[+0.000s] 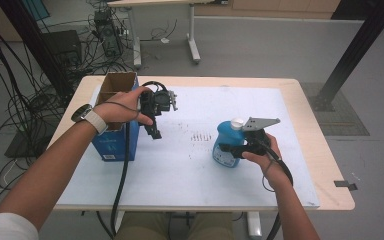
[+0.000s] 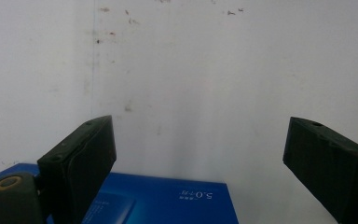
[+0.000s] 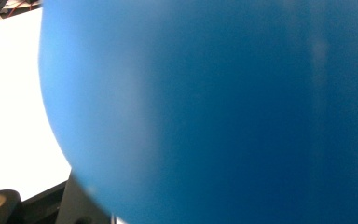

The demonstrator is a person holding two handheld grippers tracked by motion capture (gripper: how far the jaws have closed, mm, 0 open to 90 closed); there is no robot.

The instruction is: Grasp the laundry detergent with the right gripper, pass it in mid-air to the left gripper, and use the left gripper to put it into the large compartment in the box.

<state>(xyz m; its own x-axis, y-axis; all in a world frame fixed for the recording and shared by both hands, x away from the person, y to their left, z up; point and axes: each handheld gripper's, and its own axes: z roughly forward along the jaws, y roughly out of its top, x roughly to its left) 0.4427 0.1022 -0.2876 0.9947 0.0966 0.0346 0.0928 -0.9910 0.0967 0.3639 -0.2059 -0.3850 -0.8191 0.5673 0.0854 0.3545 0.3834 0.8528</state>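
The right gripper [image 1: 234,149] is clamped on the blue bottle [image 1: 226,145], which stands white-capped on the white mat [image 1: 205,165], well right of the blue box [image 1: 116,135]. The bottle's contents cannot be made out. The left gripper [image 1: 155,131], jaws apart and empty, hangs just beside the open-topped box; its inside is hidden.

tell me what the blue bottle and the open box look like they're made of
Blue bottle: probably plastic, smooth with a soft sheen in the right gripper view, under a white cap.
Open box: looks like cardboard, with raw brown inner flaps and a printed blue outside with white lettering.
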